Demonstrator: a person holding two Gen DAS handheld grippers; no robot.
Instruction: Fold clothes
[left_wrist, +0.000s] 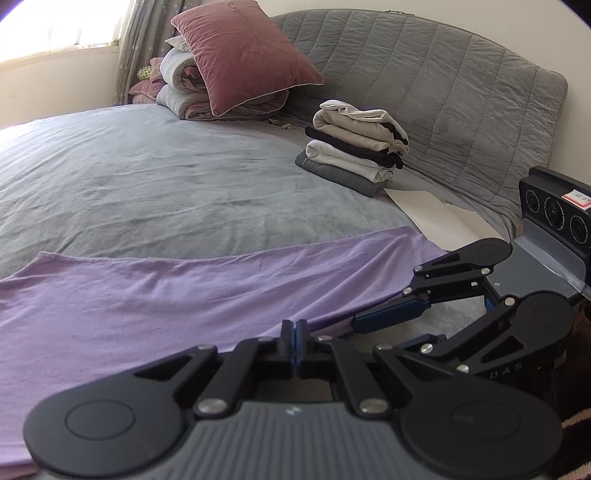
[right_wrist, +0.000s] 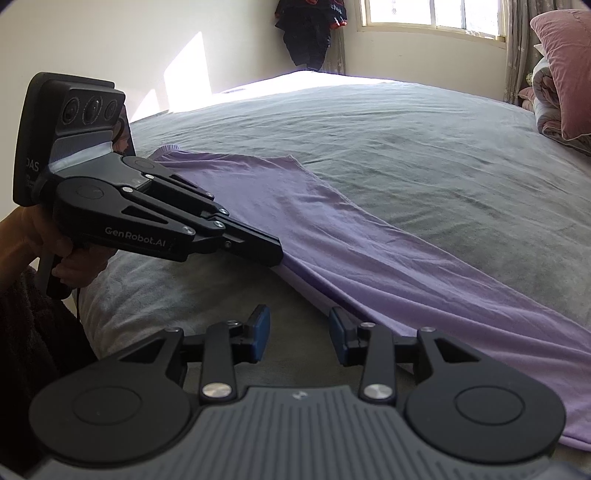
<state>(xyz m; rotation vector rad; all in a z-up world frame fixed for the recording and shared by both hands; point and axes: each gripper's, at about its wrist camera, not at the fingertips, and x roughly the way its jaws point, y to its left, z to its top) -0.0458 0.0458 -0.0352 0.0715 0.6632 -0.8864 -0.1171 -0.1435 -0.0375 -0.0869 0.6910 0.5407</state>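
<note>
Beside left gripper (left_wrist: 295, 326), lilac garment's (left_wrist: 184, 291) edge

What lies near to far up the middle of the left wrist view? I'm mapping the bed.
left gripper → purple garment → grey bedspread → rolled quilt with the maroon pillow.

- On the left gripper (right_wrist: 275, 254), seen from my right wrist camera, I read "GenRobot.AI" in white along its side arm.
- On its camera housing (right_wrist: 31, 166) I read "DAS".
- From my left wrist camera, the right gripper (left_wrist: 373, 321) shows "DAS" on its body.
- Its red-and-white sticker (left_wrist: 578, 195) is too small to read.
</note>
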